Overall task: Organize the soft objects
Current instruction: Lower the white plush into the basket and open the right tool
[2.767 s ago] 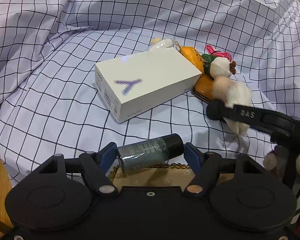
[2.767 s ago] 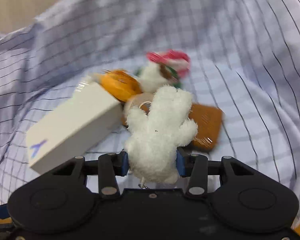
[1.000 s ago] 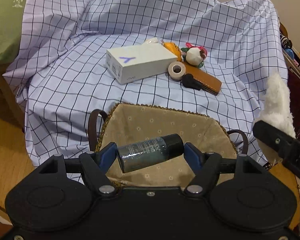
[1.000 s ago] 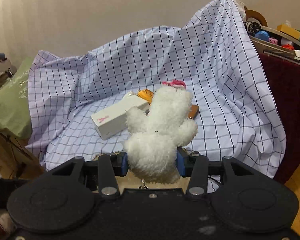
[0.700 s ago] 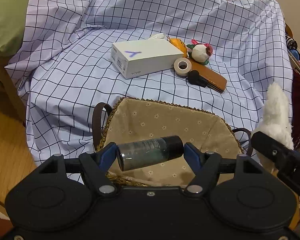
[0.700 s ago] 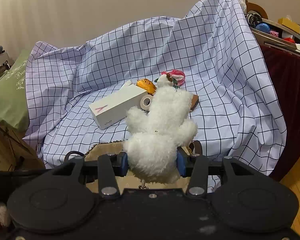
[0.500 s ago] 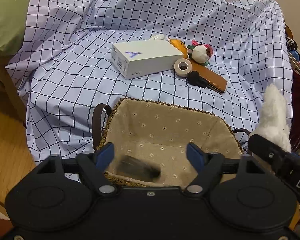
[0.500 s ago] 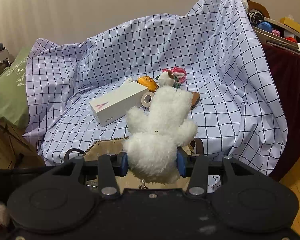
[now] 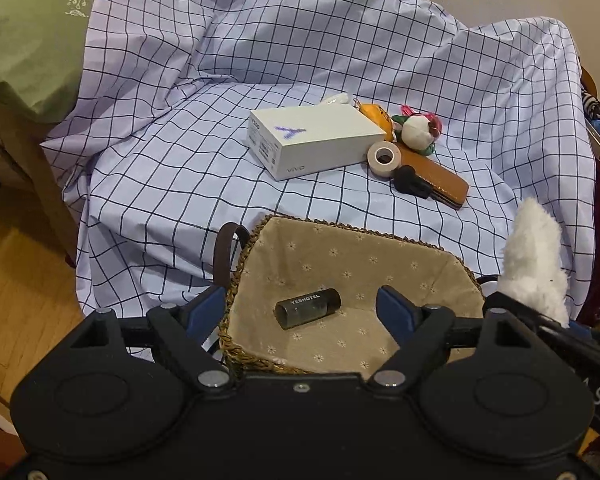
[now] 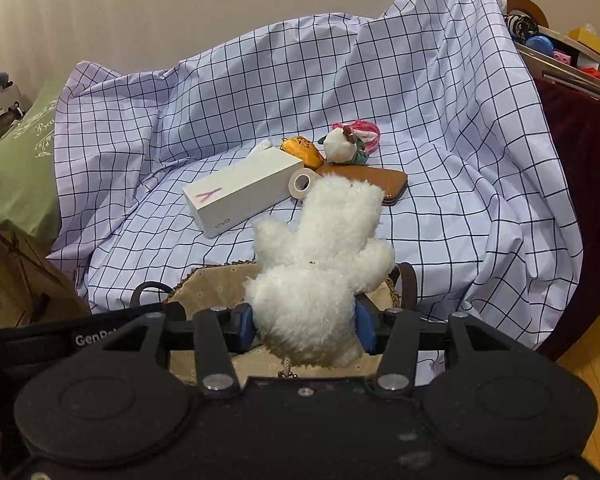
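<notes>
fluffy white plush toy (image 10: pixel 320 264); woven basket (image 9: pixel 236 264) lined with matt cloth.

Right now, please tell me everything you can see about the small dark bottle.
The small dark bottle is a short cylinder of dark, slightly see-through plastic with a black cap and white lettering. It lies on its side on the floral fabric lining of the woven basket, below the open left gripper, touching nothing else.

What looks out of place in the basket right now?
The small dark bottle lies on its side in the lined basket: a hard item, though the job is sorting soft objects. The white plush toy is still outside, between the right gripper pads.
</notes>
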`<state>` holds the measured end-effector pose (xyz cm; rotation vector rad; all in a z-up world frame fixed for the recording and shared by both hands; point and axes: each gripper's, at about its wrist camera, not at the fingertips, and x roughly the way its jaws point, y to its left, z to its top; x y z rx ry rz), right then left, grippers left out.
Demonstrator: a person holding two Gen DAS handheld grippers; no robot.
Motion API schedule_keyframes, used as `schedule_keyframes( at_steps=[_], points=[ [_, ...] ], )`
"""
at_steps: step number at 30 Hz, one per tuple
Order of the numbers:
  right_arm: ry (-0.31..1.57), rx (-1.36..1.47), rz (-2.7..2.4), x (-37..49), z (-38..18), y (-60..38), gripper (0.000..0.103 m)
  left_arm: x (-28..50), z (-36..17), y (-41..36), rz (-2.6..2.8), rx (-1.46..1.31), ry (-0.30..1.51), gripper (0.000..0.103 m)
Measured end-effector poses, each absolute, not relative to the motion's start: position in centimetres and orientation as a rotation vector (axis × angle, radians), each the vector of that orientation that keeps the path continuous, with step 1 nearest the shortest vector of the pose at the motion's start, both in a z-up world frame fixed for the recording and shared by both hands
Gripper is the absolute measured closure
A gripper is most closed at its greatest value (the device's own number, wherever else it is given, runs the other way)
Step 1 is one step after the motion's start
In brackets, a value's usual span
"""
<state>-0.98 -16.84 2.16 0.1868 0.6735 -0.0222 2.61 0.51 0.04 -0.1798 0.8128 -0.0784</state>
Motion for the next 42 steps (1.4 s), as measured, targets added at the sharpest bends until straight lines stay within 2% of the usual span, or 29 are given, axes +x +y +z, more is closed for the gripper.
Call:
schedule_keyframes(
  at_steps=[1, 6, 31, 33, 34, 42],
  points=[
    [0.671, 0.187, -0.019, -1.0, 2.18, -16.85, 0.047, 2.63, 0.0, 0.54, -0.077, -0.182, 0.815, 0.025],
    [0.657, 0.184, -0.012, -1.19, 2.36, -16.82, 0.041, 2.58, -0.24, 0.5, -0.079, -0.18, 0.827, 0.025],
    [0.662, 0.238, -0.063, -1.09, 2.21, -17.67, 0.038, 2.44, -0.13, 0.38, -0.081, -0.173, 0.829, 0.024],
    [0.669, 0.24, -0.063, -1.0, 2.1, -17.65, 0.037, 2.51, -0.16, 0.37, -0.085, -0.175, 0.831, 0.014],
    [0.672, 0.239, -0.063, -0.95, 2.04, -17.59, 0.037, 2.5, -0.14, 0.37, -0.085, -0.175, 0.828, 0.013],
    [0.687, 0.225, -0.056, -0.49, 1.6, -17.34, 0.035, 2.83, -0.04, 0.62, -0.073, -0.17, 0.819, 0.013]
  ],
)
